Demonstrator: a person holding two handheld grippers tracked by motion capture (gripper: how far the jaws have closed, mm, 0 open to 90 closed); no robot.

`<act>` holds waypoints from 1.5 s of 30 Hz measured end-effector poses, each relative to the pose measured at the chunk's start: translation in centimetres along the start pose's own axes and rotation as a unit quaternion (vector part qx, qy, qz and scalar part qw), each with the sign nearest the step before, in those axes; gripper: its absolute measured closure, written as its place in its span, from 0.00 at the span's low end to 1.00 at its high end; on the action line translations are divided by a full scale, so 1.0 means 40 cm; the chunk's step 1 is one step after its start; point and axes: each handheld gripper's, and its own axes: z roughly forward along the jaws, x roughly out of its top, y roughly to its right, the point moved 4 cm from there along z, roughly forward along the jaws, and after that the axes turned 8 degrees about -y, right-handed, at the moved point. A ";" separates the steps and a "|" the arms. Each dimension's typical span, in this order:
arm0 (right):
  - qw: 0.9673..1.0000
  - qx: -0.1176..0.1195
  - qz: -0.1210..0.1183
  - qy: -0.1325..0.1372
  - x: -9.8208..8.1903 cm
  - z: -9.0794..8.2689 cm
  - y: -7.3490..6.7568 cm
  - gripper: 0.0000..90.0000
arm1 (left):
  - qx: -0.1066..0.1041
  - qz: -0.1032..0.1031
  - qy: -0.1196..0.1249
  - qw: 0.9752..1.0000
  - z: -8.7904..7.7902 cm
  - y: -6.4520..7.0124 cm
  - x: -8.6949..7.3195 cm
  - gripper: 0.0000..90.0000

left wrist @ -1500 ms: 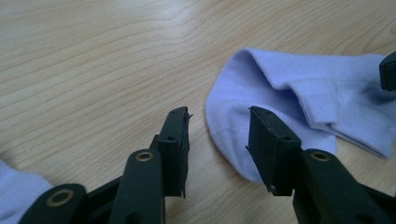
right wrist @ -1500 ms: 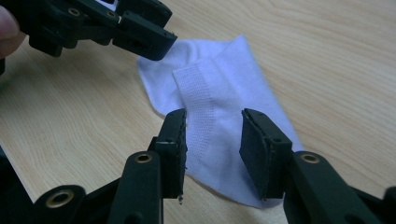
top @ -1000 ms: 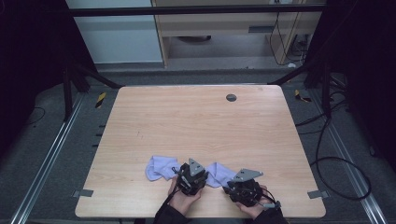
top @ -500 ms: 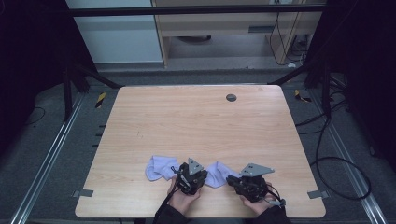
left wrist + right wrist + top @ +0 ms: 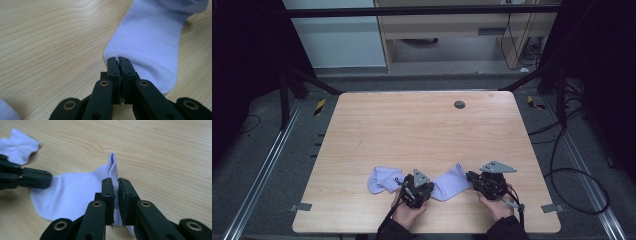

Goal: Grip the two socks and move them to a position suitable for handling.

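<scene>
A pale lavender sock (image 5: 451, 183) lies stretched flat near the table's front edge, between my two grippers. My left gripper (image 5: 426, 190) is shut on the sock's left end; in the left gripper view the jaws (image 5: 117, 60) pinch the rim of the sock (image 5: 150, 42). My right gripper (image 5: 472, 178) is shut on the sock's right end. In the right gripper view its jaws (image 5: 115, 182) clamp a raised fold of the sock (image 5: 72, 192), with the left gripper (image 5: 27, 178) across from it. A second lavender sock (image 5: 382, 179) lies crumpled just left of the left gripper.
The wooden table (image 5: 422, 130) has a round grommet (image 5: 459, 104) near its far edge. Cables trail on the floor at the right. The second sock (image 5: 18, 143) sits beyond the left gripper in the right gripper view.
My right gripper has moved to the right with the sock's end in it, pulling the sock out longer and flatter. The left gripper has stayed put.
</scene>
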 end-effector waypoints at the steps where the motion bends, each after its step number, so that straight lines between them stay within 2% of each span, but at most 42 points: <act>1: 1.000 -0.004 0.002 -0.004 0.002 0.006 0.005 0.92 | 0.000 0.000 0.000 1.000 0.000 0.000 0.000 0.97; 5: 1.000 -0.029 0.002 -0.010 0.007 0.026 0.029 0.87 | 0.002 -0.002 0.001 1.000 0.001 -0.001 0.001 0.96; 9: 0.999 -0.051 -0.002 -0.009 0.011 0.035 0.053 0.78 | 0.002 -0.004 0.004 1.000 -0.006 -0.002 0.001 0.87; 14: 0.999 -0.054 -0.002 -0.004 0.004 0.020 0.072 0.71 | 0.003 -0.005 0.005 1.000 -0.016 0.003 -0.001 0.78; 18: 0.998 -0.055 0.007 -0.023 -0.011 0.026 0.087 0.71 | 0.006 -0.006 0.001 1.000 -0.015 0.005 -0.007 0.77; 23: 0.998 -0.049 0.013 -0.040 -0.020 0.046 0.099 0.72 | 0.007 -0.016 0.001 1.000 -0.010 0.001 -0.010 0.80; 27: 0.998 -0.046 0.007 -0.047 -0.022 0.064 0.105 0.74 | 0.008 -0.020 0.003 1.000 -0.008 0.001 -0.009 0.86; 31: 0.997 -0.046 0.009 -0.057 -0.024 0.076 0.112 0.85 | 0.005 -0.020 0.001 1.000 -0.006 0.003 -0.008 0.94; 32: 0.997 -0.043 0.010 -0.057 -0.024 0.075 0.112 0.90 | 0.004 -0.020 0.000 1.000 -0.006 0.003 -0.007 0.96; 34: 0.997 -0.047 0.003 -0.056 -0.023 0.069 0.110 0.96 | 0.002 -0.020 -0.001 1.000 -0.007 0.003 -0.005 0.97; 40: 0.999 -0.035 0.012 -0.034 -0.014 0.022 0.100 0.97 | -0.003 -0.016 0.011 1.000 -0.021 -0.003 0.015 0.98; 45: 0.999 -0.039 0.015 -0.025 -0.030 -0.022 0.100 0.97 | -0.002 -0.010 0.018 1.000 -0.016 -0.003 0.043 0.98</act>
